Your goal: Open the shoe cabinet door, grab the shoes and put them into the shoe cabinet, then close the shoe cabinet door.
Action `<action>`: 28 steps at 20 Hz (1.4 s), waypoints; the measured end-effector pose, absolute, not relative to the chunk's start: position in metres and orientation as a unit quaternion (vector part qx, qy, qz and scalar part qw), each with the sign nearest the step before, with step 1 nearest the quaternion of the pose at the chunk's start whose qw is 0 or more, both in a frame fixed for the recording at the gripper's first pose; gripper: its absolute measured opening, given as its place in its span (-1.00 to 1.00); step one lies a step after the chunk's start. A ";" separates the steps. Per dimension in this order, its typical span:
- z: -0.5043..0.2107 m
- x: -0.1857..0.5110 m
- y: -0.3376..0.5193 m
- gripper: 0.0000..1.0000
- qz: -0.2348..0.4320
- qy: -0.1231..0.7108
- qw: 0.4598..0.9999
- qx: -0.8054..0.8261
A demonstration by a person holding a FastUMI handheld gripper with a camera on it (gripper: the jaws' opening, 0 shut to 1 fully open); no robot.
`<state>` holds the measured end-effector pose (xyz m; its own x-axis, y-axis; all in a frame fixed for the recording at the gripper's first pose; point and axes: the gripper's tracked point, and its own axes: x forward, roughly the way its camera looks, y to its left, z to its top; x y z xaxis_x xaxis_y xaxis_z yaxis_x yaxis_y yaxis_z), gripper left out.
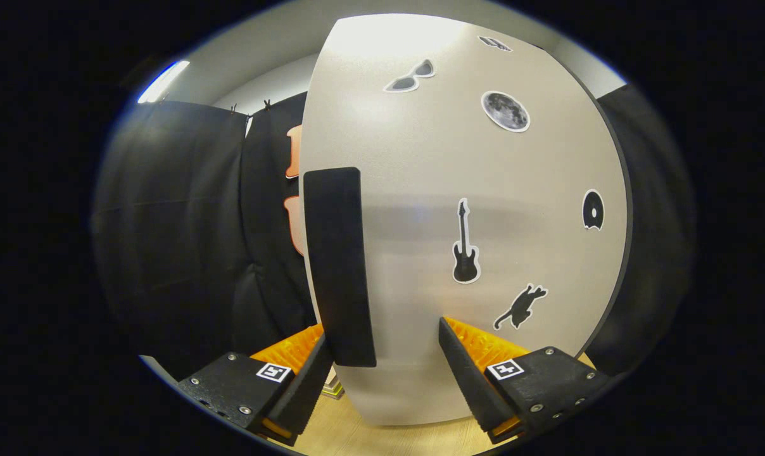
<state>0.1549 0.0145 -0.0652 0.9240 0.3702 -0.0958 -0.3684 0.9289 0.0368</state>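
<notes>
On my left I see the booth's black cloth wall (186,240) hanging in folds, reaching down to where the wooden floor (357,437) begins. Next comes the left finger (303,386) of my gripper (389,367) — its tip sits right at the lower end of the dark handle (339,266), a long upright strip fixed along the left edge of the shoe cabinet door (458,190). Whether the finger actually touches the handle I cannot tell. The fingers stand wide apart, holding nothing; the handle's lower end and a stretch of pale door panel lie between them, close ahead.

The door itself looms directly in front, shut as far as I can judge, its surface pale and matte. Moving right across it I pass stickers: sunglasses (410,77), a guitar (465,244), a moon (505,111), a cat (522,306) just beyond the right finger (468,373), and a disc (593,209) near the door's right edge. Past that edge, more dark cloth.

A small object (333,391) sits on the floor just beside the left finger — too hidden to identify.
</notes>
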 end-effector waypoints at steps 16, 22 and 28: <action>-0.064 0.165 0.018 0.95 0.126 0.025 0.991 0.022; -0.061 0.140 0.011 0.95 0.118 0.036 0.992 0.031; -0.044 0.078 -0.032 0.95 0.084 0.032 0.995 0.032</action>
